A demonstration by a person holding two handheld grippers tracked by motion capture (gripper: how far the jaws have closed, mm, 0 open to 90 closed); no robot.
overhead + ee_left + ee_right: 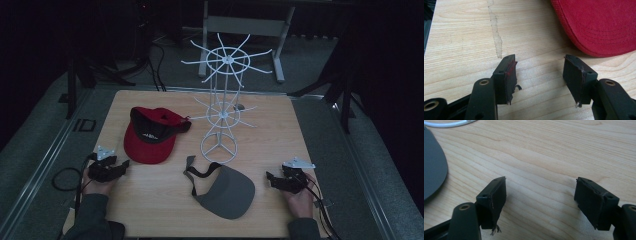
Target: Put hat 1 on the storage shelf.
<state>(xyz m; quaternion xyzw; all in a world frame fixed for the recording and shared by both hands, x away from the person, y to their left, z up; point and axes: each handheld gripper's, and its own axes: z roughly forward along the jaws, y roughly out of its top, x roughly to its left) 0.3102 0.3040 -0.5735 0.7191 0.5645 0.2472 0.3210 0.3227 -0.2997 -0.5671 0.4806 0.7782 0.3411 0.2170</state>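
The left tongs (121, 165) lie low over the desk (280, 130) near its front left corner, jaws wide apart with nothing between them; in the left gripper view the left tongs (539, 75) frame only bare wood, and the inner pad of one jaw looks frayed, with a reddish smear on it. The right tongs (270, 179) sit near the front right corner, also spread wide and empty; the right gripper view shows the right tongs (540, 202) over plain wood grain, a loose thread hanging from one pad. Each pair is held by a hand whose sleeve is cut off by the bottom of the high view. The red cap (150, 134) lies toward the left edge, just beyond the left tongs and apart from them; in the left gripper view only part of its stitched brim (599, 25) shows, the rest running out of the picture. The grey visor (227, 191) lies near the front edge between the two tongs, its strap curling toward the middle; the right gripper view catches just a curved slice of the grey visor (432, 167) at the picture's left side. A white wire hat stand (223, 112) rises near the middle of the desk, toward the back; its thin arms are hard to trace against the dark room behind, and a sliver of its base ring (447, 123) shows at the top of the right gripper view.
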